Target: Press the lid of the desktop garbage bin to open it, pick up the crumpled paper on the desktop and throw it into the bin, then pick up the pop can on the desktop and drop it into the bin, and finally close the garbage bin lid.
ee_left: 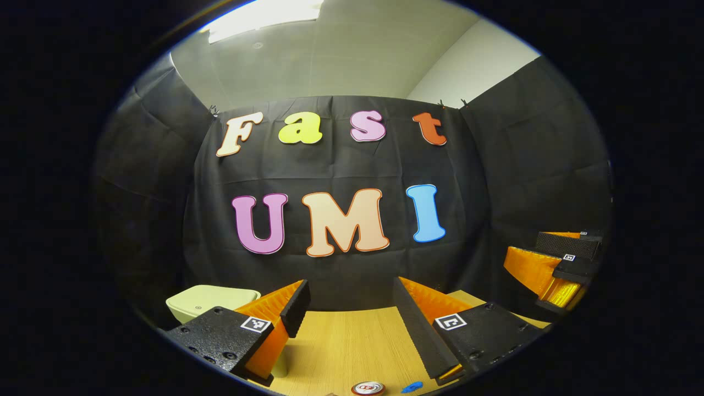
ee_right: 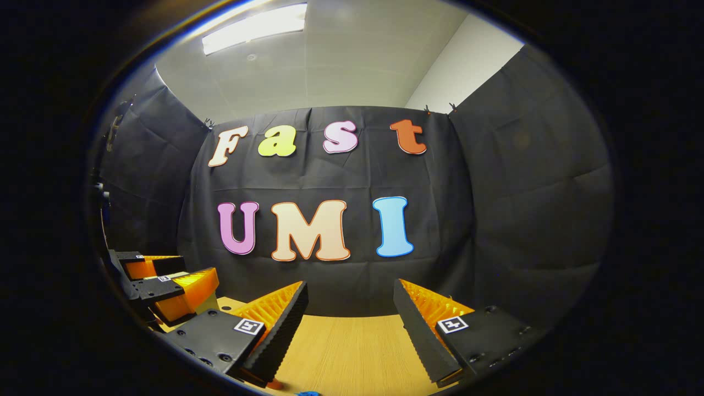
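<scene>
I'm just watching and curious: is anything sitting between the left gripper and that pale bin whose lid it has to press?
Nothing visible does. The bin, lid shut, stands on the table just beyond the left gripper, partly behind one of its fingers. The pop can lies nearer, off that path.

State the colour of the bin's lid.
Pale cream-green lid, closed on the bin; seen best in the left gripper view.
</scene>
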`<state>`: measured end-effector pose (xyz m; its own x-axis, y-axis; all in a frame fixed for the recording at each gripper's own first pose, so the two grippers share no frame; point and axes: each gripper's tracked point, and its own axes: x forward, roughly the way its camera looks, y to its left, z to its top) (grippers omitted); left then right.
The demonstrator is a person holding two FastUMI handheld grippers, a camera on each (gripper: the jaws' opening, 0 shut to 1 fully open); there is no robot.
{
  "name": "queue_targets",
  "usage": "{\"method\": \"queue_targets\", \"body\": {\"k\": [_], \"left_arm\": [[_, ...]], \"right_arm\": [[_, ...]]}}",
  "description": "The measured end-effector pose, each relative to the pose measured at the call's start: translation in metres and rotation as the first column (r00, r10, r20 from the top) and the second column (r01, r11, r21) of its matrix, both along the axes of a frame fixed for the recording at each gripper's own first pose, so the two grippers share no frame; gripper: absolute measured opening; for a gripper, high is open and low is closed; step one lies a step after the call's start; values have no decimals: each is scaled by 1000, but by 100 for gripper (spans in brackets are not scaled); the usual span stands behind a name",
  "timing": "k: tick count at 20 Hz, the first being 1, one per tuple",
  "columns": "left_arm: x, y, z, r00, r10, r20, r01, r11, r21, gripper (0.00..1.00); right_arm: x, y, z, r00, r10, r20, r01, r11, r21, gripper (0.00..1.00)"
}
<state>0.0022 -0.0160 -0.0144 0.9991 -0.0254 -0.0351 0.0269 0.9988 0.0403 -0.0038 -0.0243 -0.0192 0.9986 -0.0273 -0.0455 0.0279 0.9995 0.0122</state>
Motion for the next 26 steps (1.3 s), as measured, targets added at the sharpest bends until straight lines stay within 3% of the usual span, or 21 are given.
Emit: {"method": "queue_targets", "body": {"k": [3,4,5,8,12,17,26], "left_arm": [[-3,7,2,1000,14,0,-14,1000,-5,84],[-3,10,4,1000,17,3,-17,1000,-7,73],[-3,13,5,1000,24,7,-24,1000,-9,70],[-4,25,6,999,41,5,-41,999,-8,36],[-5,44,5,998,69,4,-69,998,13,25],[-6,80,9,988,153,28,-154,987,34,0],[-3,167,-13,965,261,-27,-260,965,41,0]], "right_arm": [[0,4,0,1000,14,2,-14,1000,-1,98],[0,5,2,1000,19,5,-19,1000,-2,98],[1,7,1,1000,24,6,-24,1000,-2,98],[3,18,0,999,46,5,-46,999,-4,98],[6,32,-3,998,69,3,-69,998,-2,98],[12,53,-6,995,95,0,-95,995,1,98],[23,102,-25,990,137,-27,-136,991,10,98]]}}
